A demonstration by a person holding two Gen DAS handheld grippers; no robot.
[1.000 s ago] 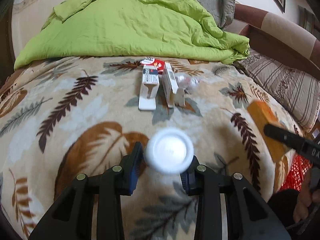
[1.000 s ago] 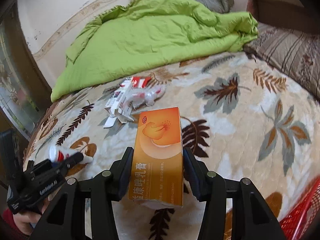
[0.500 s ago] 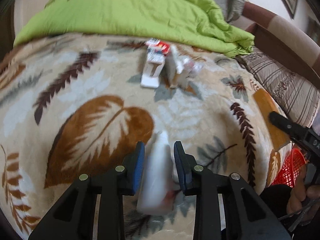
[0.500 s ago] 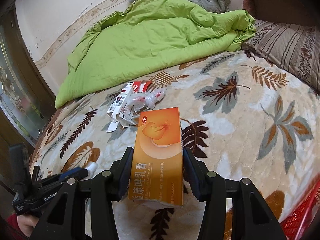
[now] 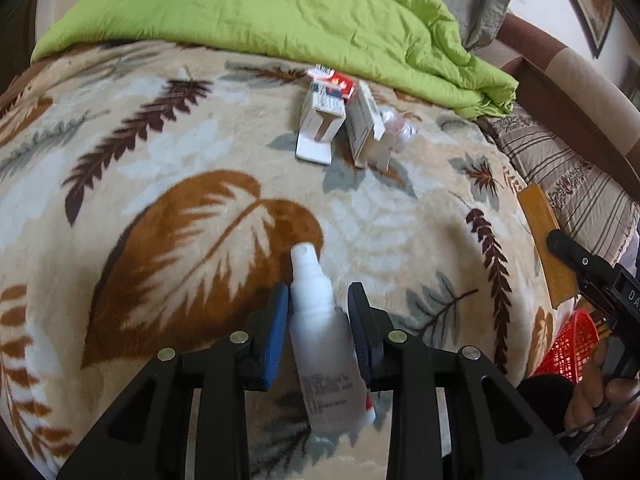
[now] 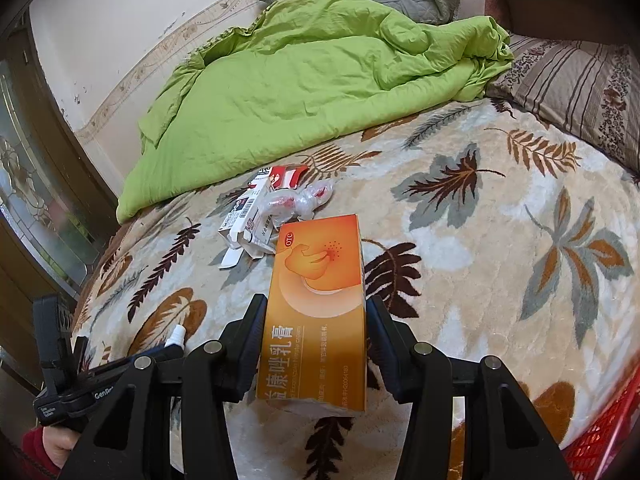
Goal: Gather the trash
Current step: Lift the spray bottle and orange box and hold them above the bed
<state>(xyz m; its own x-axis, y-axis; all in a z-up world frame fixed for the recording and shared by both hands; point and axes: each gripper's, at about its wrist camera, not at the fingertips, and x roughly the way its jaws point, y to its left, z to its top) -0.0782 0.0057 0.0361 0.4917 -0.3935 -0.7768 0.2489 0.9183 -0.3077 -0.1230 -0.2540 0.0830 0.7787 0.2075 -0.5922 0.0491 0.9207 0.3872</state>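
My left gripper (image 5: 318,300) is shut on a white spray bottle (image 5: 322,344), which lies lengthwise between the blue pads with its nozzle pointing forward over the leaf-patterned blanket (image 5: 180,208). My right gripper (image 6: 316,312) is shut on an orange ointment box (image 6: 316,304), held flat above the blanket. In the left wrist view, that orange box (image 5: 542,236) and the right gripper show at the right edge. In the right wrist view, the bottle's tip (image 6: 176,336) pokes out of the left gripper at lower left. Small white boxes (image 5: 320,120) and crumpled plastic (image 5: 398,126) lie mid-bed.
A red mesh basket (image 5: 572,348) sits beside the bed at the right, also showing as the basket's rim (image 6: 600,428) at lower right. A green duvet (image 6: 300,80) is bunched across the far side. A striped pillow (image 6: 580,88) lies at the right.
The spray bottle has swung from end-on to lengthwise between my left fingers, and the left gripper has tilted down towards the blanket. The right gripper holds the orange box almost still.
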